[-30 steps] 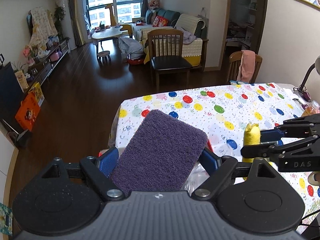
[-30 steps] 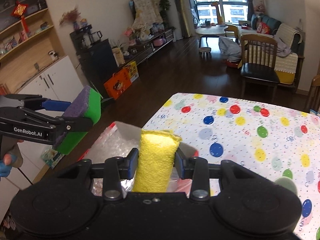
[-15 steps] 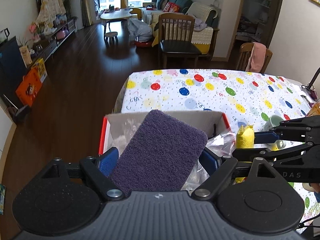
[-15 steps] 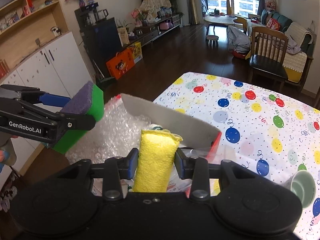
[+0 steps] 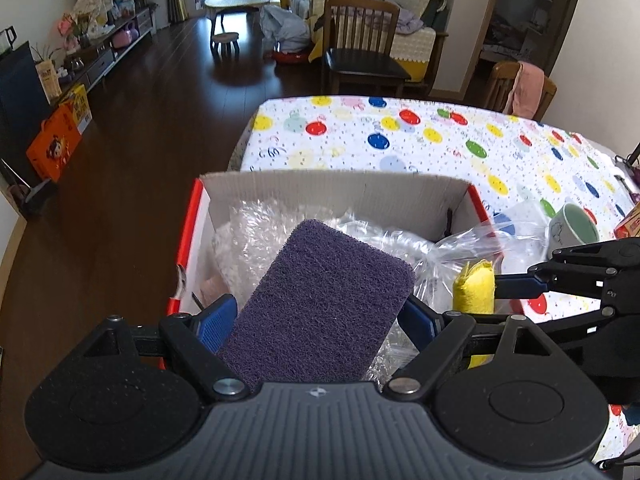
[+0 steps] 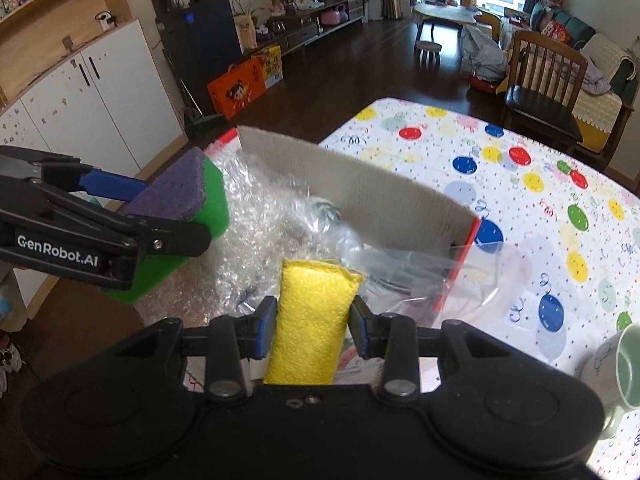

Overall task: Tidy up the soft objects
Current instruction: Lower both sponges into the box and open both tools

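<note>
Left hand-held gripper (image 5: 316, 320) pinches the purple-and-green scouring sponge (image 5: 320, 312), purple face up. Right hand-held gripper (image 6: 312, 320) clamps the yellow sponge (image 6: 310, 320) upright between its pads. Both hang over the open cardboard box (image 5: 332, 188) just ahead, stuffed with bubble wrap (image 6: 260, 220) and clear plastic; contact with the wrap is probably none, hard to tell. Green cup (image 5: 572, 228) sits on the counter (image 5: 420, 140) right of the box.

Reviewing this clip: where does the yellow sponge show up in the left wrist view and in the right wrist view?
Left wrist view: yellow sponge at right of centre, seen edge-on, pinched in the right gripper.
Right wrist view: low centre, upright between that gripper's fingers.
Shared landmark: the cardboard box with bubble wrap, just beyond the sponge.
</note>
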`<state>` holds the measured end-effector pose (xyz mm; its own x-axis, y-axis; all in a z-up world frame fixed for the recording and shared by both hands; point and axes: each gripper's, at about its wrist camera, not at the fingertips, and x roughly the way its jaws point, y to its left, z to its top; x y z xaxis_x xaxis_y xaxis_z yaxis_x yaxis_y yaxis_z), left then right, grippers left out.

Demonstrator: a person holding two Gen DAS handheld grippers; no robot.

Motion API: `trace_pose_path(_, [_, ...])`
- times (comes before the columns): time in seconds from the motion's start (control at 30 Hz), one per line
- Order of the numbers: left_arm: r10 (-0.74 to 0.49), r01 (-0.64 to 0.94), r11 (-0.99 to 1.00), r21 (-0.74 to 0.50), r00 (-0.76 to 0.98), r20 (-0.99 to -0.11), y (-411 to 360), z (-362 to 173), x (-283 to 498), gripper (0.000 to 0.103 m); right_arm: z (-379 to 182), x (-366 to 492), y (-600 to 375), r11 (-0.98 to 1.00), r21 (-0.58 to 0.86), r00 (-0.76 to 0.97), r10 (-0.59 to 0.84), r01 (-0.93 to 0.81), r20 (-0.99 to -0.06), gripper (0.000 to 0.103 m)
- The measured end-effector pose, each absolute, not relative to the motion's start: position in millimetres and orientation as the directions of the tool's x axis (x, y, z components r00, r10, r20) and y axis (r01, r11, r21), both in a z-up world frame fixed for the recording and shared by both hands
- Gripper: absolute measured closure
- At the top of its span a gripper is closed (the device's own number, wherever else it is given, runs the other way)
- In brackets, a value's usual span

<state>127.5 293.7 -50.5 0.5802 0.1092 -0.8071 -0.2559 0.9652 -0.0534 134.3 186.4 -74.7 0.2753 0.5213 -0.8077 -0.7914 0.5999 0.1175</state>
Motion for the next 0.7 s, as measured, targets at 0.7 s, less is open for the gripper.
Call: trace_pose_path(0.7, [0.143,-0.267,0.964,0.008,0.49,-0.86,289,-94,154,0.014,-104,135,196,0.649,0.111,0.29,0.479,-0.753,-0.829,0.064])
